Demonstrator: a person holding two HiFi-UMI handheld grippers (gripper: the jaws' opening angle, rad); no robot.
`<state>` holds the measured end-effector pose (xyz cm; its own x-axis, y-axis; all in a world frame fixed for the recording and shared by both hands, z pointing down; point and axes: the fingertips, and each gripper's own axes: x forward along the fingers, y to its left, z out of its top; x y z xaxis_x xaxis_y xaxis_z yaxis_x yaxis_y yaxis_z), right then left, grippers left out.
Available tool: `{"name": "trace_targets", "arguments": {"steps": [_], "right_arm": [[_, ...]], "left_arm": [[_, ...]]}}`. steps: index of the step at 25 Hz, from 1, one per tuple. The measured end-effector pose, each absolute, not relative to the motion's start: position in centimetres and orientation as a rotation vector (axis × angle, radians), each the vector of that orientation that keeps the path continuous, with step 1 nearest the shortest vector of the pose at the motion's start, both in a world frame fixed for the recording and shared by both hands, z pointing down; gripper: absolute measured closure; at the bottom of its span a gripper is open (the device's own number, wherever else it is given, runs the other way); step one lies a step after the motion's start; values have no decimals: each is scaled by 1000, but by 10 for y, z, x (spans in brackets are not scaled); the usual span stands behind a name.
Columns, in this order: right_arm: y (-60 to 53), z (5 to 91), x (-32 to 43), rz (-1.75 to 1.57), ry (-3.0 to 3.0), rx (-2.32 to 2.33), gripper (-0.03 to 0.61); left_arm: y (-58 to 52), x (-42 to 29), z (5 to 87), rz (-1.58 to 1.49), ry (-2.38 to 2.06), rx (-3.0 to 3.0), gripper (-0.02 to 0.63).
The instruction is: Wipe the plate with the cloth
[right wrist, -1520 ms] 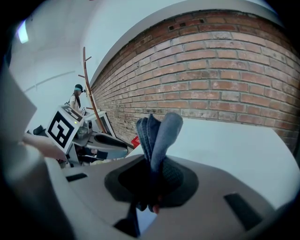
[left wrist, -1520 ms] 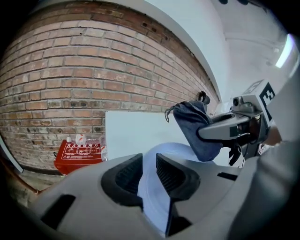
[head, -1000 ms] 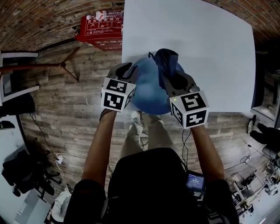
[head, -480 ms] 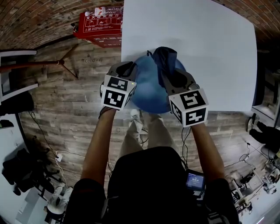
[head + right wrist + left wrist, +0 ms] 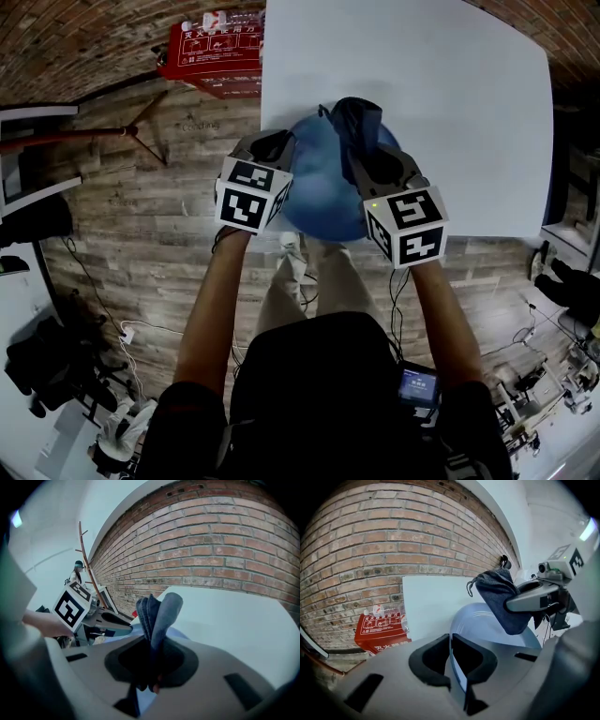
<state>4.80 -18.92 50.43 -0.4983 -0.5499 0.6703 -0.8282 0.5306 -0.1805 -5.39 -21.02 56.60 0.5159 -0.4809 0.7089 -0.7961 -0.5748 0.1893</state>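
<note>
A blue plate (image 5: 323,192) is held up over the near edge of the white table (image 5: 450,103). My left gripper (image 5: 270,155) is shut on the plate's left rim (image 5: 457,667), which runs edge-on between its jaws. The right gripper (image 5: 370,155) is shut on a folded dark blue cloth (image 5: 353,127), and the cloth (image 5: 157,613) sticks up from its jaws. In the left gripper view the cloth (image 5: 499,597) rests against the plate's (image 5: 487,627) face near the upper right rim.
A red box (image 5: 211,52) with white print stands on the wooden floor left of the table, by the brick wall. A thin wooden stand (image 5: 122,139) is further left. Cables and gear lie on the floor at both sides.
Both grippers, the plate and the cloth have barely shifted; the right gripper sits slightly further right on the plate.
</note>
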Motion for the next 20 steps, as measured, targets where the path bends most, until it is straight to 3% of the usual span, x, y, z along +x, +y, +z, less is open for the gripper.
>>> {"name": "trace_targets", "arguments": {"steps": [20], "right_arm": [[-182, 525, 28, 373, -2095, 730, 515]], "left_arm": [[-210, -54, 565, 830, -1039, 2257, 580]]}}
